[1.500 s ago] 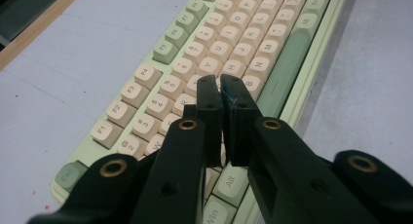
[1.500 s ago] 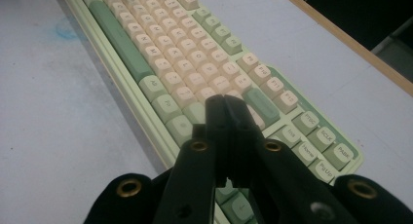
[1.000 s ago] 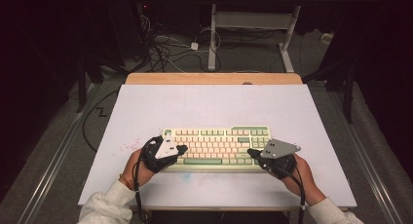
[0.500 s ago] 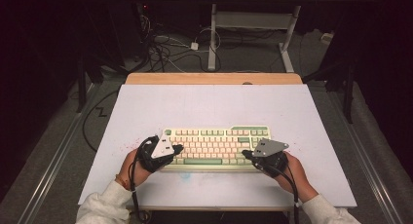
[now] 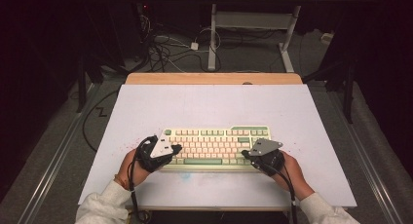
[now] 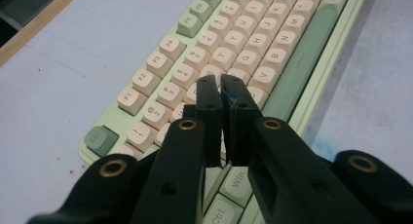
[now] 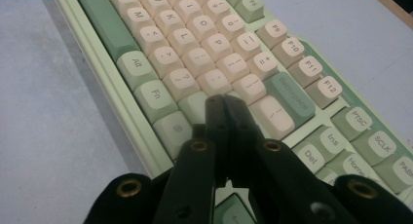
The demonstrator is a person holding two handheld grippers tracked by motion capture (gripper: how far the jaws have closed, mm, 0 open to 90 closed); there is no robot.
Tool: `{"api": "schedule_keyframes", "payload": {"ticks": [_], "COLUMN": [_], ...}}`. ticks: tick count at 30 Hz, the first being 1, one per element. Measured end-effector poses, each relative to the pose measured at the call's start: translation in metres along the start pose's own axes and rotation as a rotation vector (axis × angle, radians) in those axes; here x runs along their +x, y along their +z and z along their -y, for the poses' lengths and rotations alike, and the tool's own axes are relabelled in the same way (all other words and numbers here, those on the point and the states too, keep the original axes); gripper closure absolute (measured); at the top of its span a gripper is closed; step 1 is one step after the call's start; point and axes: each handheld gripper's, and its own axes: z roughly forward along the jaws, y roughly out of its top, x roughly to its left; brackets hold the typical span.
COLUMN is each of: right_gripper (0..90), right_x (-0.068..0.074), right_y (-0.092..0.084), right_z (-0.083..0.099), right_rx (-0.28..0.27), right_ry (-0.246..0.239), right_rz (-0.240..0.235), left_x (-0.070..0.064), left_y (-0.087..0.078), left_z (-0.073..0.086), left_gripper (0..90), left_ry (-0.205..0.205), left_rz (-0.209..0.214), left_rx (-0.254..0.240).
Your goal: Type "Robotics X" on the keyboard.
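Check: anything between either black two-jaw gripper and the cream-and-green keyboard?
Nothing visible. The left gripper hangs shut over the left-hand cream keys of the cream-and-green mechanical keyboard, the right gripper shut over its keys near the green Backspace key. Whether the tips touch keys cannot be told.
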Motion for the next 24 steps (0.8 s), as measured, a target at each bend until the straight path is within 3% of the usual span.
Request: {"api": "schedule_keyframes", "payload": {"ticks": [11,24], "right_gripper": [90.0,90.0], "right_x": [-0.002,-0.002], "right_y": [0.006,0.005], "right_z": [0.002,0.004], "right_rx": [0.042,0.038], "right_ry": [0.003,0.005], "right_rz": [0.009,0.01], "left_x": [0.0,0.003], "left_y": [0.0,0.01], "left_z": [0.0,0.002], "left_gripper": [85.1,85.1], "left_ry": [-0.001,-0.009], "left_rz": [0.002,0.014], "left_rx": [0.003,0.039]}}
